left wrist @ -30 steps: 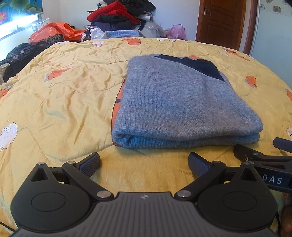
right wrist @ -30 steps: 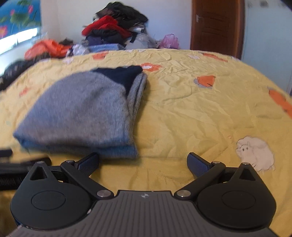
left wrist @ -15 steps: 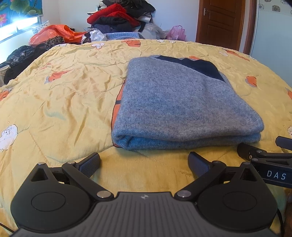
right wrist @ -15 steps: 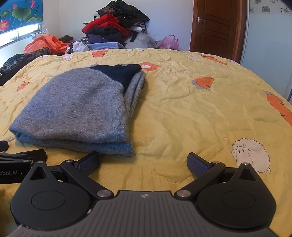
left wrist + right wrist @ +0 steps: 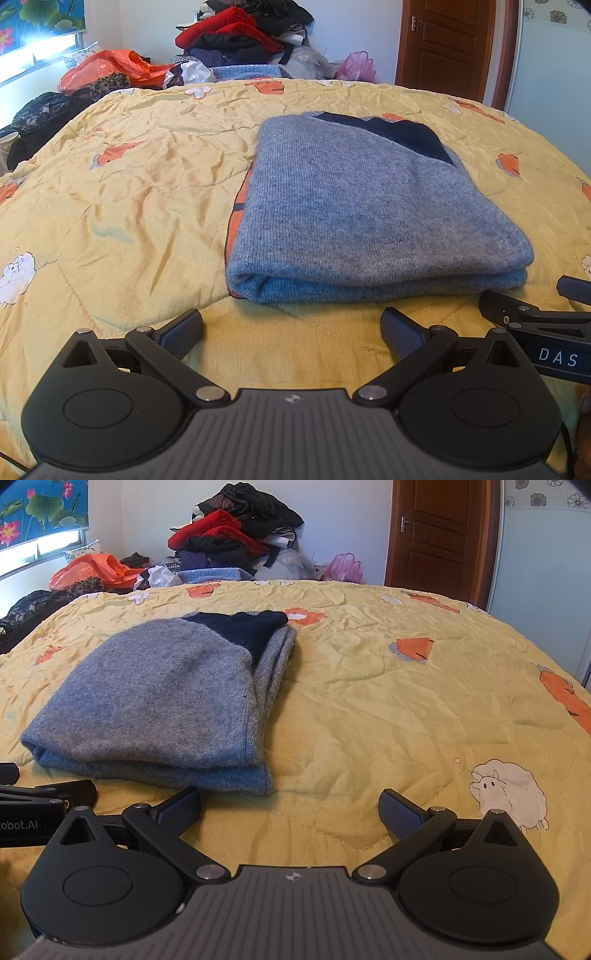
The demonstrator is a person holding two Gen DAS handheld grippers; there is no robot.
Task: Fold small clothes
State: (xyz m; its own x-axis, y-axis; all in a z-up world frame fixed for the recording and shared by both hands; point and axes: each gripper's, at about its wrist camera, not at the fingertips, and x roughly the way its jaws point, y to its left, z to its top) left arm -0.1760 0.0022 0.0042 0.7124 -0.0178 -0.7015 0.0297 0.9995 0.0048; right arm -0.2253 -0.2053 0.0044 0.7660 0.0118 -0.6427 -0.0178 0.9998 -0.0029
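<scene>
A grey knit sweater [image 5: 365, 206] with a dark navy part at its far end lies folded into a thick rectangle on the yellow bedspread [image 5: 122, 206]. In the right wrist view the same sweater [image 5: 159, 698] sits left of centre. My left gripper [image 5: 291, 330] hovers open just short of the sweater's near folded edge, holding nothing. My right gripper [image 5: 290, 808] is open too, low over the bedspread [image 5: 388, 709] by the sweater's near right corner. Each gripper shows at the edge of the other's view: the right one [image 5: 535, 317], the left one [image 5: 44, 797].
A heap of red, black and blue clothes [image 5: 236, 44] and an orange bag [image 5: 107, 68] lie beyond the bed's far side. Dark garments [image 5: 40, 118] are piled at the far left. A brown wooden door [image 5: 439, 531] stands at the back right.
Both grippers have edged slightly towards the sweater and steadied; the right wrist view is no longer blurred. The sweater has not moved and both grippers stay open.
</scene>
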